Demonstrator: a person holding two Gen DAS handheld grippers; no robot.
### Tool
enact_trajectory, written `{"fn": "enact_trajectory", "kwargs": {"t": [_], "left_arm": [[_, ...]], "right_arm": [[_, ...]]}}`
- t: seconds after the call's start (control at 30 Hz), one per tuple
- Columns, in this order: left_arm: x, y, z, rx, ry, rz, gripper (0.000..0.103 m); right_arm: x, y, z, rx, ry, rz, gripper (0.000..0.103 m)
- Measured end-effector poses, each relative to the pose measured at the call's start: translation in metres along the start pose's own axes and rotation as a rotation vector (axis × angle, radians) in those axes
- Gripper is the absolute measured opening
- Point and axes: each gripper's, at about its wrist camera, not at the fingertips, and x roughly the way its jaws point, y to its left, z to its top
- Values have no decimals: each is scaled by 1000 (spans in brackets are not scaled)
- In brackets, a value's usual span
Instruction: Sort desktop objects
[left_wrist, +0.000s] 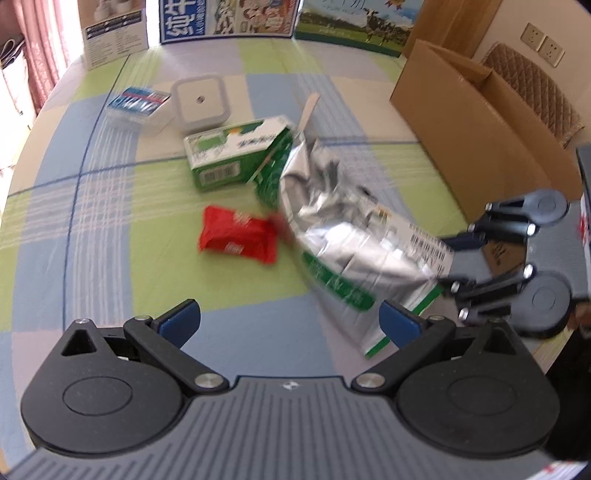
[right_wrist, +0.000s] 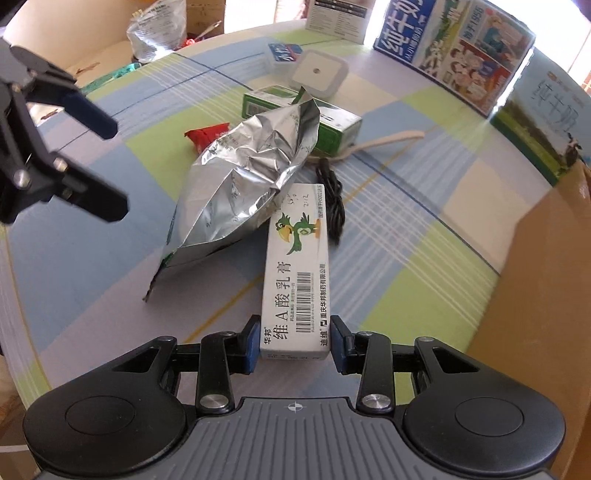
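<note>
While my right tool (right_wrist: 292, 341) is clamping the near end of the white ointment box (right_wrist: 297, 269), its blue pads pressing on the two long sides, I am keeping the box's long axis pointing straight away from me, in line with the fingers. The far end is reaching toward the crumpled foil bag (right_wrist: 243, 177), which is lying just to the left of it on the checked surface (right_wrist: 424, 266); from this view I cannot tell whether box and bag are touching. A black cable (right_wrist: 332, 199) is trailing beside the box's far right corner.

My left tool (left_wrist: 290, 321) is hanging with its fingers spread wide and nothing between them, low over the surface, the foil bag just ahead and to its right. Farther off from it are lying a red packet (left_wrist: 236, 240), a green carton (left_wrist: 240, 151) and a white square gadget (left_wrist: 199, 103).

The open cardboard box (left_wrist: 491, 136) is standing off to the right side, so my right hand is the nearer one to it. I am judging that the carry turns on swinging the ointment box rightward, its long axis kept clear of the cardboard wall, then lowering it inside. The left hand is better placed for the bag.
</note>
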Motion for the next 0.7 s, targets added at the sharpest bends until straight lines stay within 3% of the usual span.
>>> {"fn": "enact_trajectory", "kwargs": {"t": [0.2,0.37,0.43,0.47,0.53,0.6,0.7], "left_arm": [[15,-15,32,-9,-14,-55,101],[47,-28,54,0,31,-65,99],[60,-30,57,16,59,-42,94],[66,-30,57,20,72,-35,85],[72,-28,54,19,91,-33,81],[70,-26,50,31,101,-18,60],[59,-27,37,84,116,-14,52]], "right_arm": [[-4,1,-6,13,10,-4,35],[-5,1,-11,22,18,-5,35],[-5,0,-14,26,20,-4,35],[-5,0,-15,28,21,-4,35],[-6,-1,-18,35,23,-4,35],[-7,-1,-21,44,22,-4,35],[-11,0,-27,63,21,0,35]]}}
